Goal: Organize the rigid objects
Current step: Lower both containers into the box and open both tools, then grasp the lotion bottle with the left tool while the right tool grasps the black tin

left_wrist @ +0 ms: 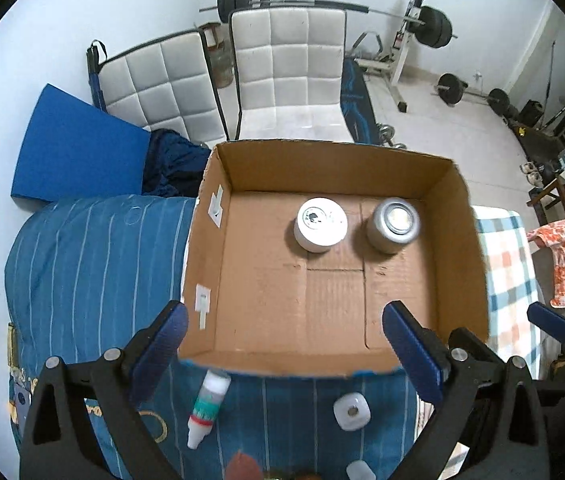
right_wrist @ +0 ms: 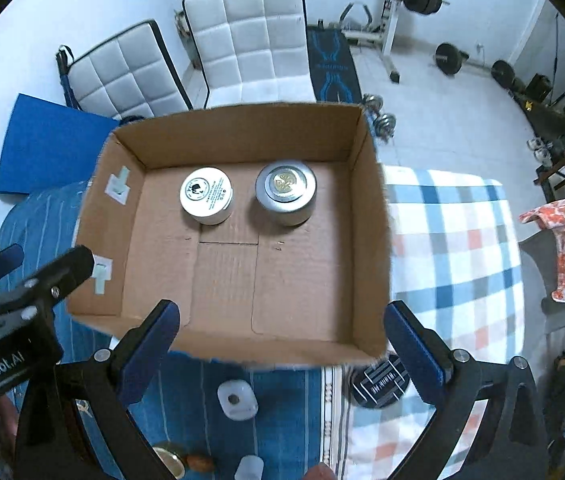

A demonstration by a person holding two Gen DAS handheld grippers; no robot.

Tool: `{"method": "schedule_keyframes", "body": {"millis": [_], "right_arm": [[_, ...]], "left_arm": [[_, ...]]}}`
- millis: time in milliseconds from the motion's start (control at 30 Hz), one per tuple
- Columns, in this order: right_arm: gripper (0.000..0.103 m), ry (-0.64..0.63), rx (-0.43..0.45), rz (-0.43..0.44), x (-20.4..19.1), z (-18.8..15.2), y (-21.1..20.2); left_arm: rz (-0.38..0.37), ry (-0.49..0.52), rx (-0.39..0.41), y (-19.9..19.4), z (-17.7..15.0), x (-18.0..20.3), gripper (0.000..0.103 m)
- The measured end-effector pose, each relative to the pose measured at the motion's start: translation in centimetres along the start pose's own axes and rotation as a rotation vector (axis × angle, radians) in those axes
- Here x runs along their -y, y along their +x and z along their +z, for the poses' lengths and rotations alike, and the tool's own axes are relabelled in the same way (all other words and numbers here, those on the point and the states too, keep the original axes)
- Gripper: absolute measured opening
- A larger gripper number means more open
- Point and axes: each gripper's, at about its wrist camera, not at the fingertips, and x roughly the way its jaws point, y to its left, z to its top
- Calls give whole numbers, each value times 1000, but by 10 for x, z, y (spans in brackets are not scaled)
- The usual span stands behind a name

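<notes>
An open cardboard box [left_wrist: 458, 240] [right_wrist: 370, 216] sits on the bed. In it stand a white round jar [left_wrist: 320, 224] [right_wrist: 206, 196] and a silver round tin [left_wrist: 393, 225] [right_wrist: 285, 193], side by side near the far wall. My left gripper [left_wrist: 286, 344] is open and empty above the box's near edge. My right gripper [right_wrist: 282, 344] is open and empty, also over the near edge. In front of the box lie a small dropper bottle [left_wrist: 206, 408], a white square cap-like piece [left_wrist: 351, 410] [right_wrist: 237, 400] and a black round lid [right_wrist: 380, 385].
The bed has a blue striped cover [left_wrist: 94, 264] and a checked cloth [right_wrist: 454, 264]. Two white padded chairs [left_wrist: 286, 80] and gym weights [left_wrist: 434, 26] stand beyond. The left gripper's body [right_wrist: 10, 320] shows at the left of the right wrist view. More small items [right_wrist: 194, 462] lie at the bottom edge.
</notes>
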Motion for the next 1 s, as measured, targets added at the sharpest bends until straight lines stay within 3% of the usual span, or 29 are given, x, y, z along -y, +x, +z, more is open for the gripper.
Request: {"method": "schedule_keyframes", "body": {"millis": [300,600,733,1000], "right_arm": [[103,2,72,7,-1,-39,-67],[103,45,35,62,26,-73,-84],[103,85,-28,42,57,-93,-63],[103,166,-171,-4,120,-118,13]], "left_arm": [[-15,12,71,-55,-27,4,99],[-65,-21,62,-76,-50,-17,100],[-10,-31,8,-55,-67,-42,100],[55,-119,-211,42,-112,-88,99]]}}
